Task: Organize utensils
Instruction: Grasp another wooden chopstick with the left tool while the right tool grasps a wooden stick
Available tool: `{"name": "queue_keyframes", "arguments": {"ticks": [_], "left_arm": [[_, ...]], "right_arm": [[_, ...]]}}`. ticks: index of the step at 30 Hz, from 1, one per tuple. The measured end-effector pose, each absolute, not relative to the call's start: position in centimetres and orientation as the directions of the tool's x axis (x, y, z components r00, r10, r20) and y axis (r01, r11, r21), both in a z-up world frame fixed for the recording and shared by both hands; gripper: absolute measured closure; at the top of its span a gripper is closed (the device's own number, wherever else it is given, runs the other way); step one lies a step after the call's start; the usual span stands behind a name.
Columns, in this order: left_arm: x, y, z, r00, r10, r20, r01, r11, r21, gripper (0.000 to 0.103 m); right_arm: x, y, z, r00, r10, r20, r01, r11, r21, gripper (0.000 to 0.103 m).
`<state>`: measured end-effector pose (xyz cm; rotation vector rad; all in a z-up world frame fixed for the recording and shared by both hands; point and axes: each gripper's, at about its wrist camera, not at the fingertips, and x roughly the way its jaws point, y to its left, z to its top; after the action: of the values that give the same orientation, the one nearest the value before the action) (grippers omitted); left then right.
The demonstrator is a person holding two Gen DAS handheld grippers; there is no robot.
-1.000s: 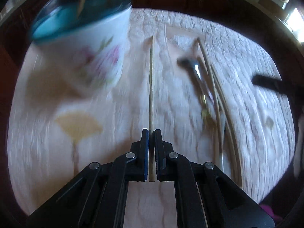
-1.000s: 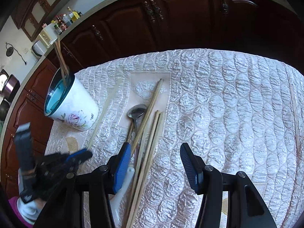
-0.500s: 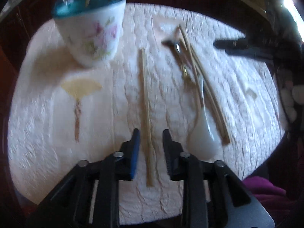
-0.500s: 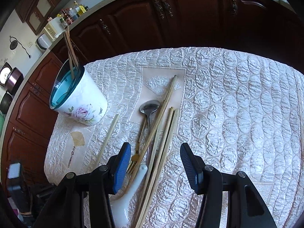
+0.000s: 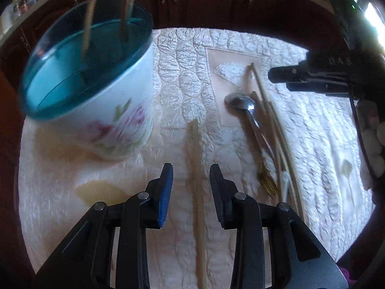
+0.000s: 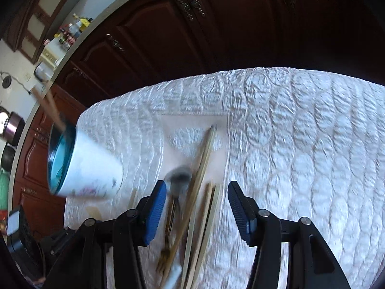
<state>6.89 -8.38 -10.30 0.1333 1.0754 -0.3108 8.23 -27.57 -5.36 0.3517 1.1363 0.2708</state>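
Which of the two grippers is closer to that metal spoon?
Right. The right gripper hangs over the spoon, jaws closing; the left gripper straddles a lone chopstick beside it.

A white floral cup with a blue interior point(image 6: 89, 168), holding wooden chopsticks point(image 6: 51, 110), is seen on the quilted white cloth point(image 6: 300, 144). Between the closing, untouching jaws of the right gripper point(image 6: 196, 207), a blurred metal spoon point(image 6: 179, 177) and loose wooden chopsticks point(image 6: 204, 154) are observed.
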Motion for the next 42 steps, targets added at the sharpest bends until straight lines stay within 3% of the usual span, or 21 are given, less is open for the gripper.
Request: {"name": "queue_keyframes", "arguments": {"ticks": [8,10,15,18,21,26,29,35,38,42], "left_arm": [[9.9,-10.3,-11.8,0.417,-0.138,-0.898,0.323,0.946,0.004,0.072],[10.6,-10.6,-12.2,0.412,-0.127,-0.902,0.320,0.947,0.012,0.072],[12.0,-11.1,-12.6,0.405,-0.123,-0.906,0.311,0.950,0.009,0.074],[12.3,-11.2,-12.5,0.391,-0.157,-0.907,0.329,0.944,-0.022,0.097],[11.8,-10.4,-11.2,0.391,-0.209,-0.896,0.333,0.940,-0.074,0.098],[10.2,-7.7,-7.7,0.412,-0.302,-0.860,0.336,0.927,-0.165,0.098],[9.5,-6.6,-6.0,0.449,-0.298,-0.842,0.330,0.931,-0.153,0.098],[8.1,-7.5,-7.0,0.437,-0.279,-0.855,0.329,0.935,-0.136,0.095],[8.3,-9.6,-8.9,0.426,-0.236,-0.874,0.345,0.935,-0.085,0.083],[9.8,-10.9,-11.1,0.416,-0.166,-0.894,0.313,0.949,-0.031,0.082]], "right_arm": [[12.7,-27.1,-8.5,0.336,0.380,-0.862,0.017,0.912,0.409,0.060],[13.3,-27.2,-9.1,0.331,0.379,-0.864,0.022,0.912,0.409,0.065],[13.8,-27.9,-8.9,0.351,0.374,-0.858,0.020,0.914,0.406,0.092],[13.3,-28.4,-8.1,0.371,0.379,-0.848,-0.003,0.913,0.407,0.092],[12.0,-28.8,-6.5,0.399,0.384,-0.833,-0.031,0.913,0.406,0.092],[9.0,-28.8,-2.7,0.463,0.402,-0.790,-0.102,0.910,0.402,0.094],[6.9,-28.7,-0.2,0.505,0.417,-0.756,-0.144,0.904,0.402,0.094],[4.4,-28.4,1.8,0.541,0.411,-0.734,-0.177,0.909,0.378,0.094],[3.2,-28.3,2.5,0.550,0.413,-0.726,-0.192,0.908,0.372,0.094],[1.8,-28.8,3.7,0.566,0.409,-0.715,-0.204,0.911,0.359,0.094]]}}
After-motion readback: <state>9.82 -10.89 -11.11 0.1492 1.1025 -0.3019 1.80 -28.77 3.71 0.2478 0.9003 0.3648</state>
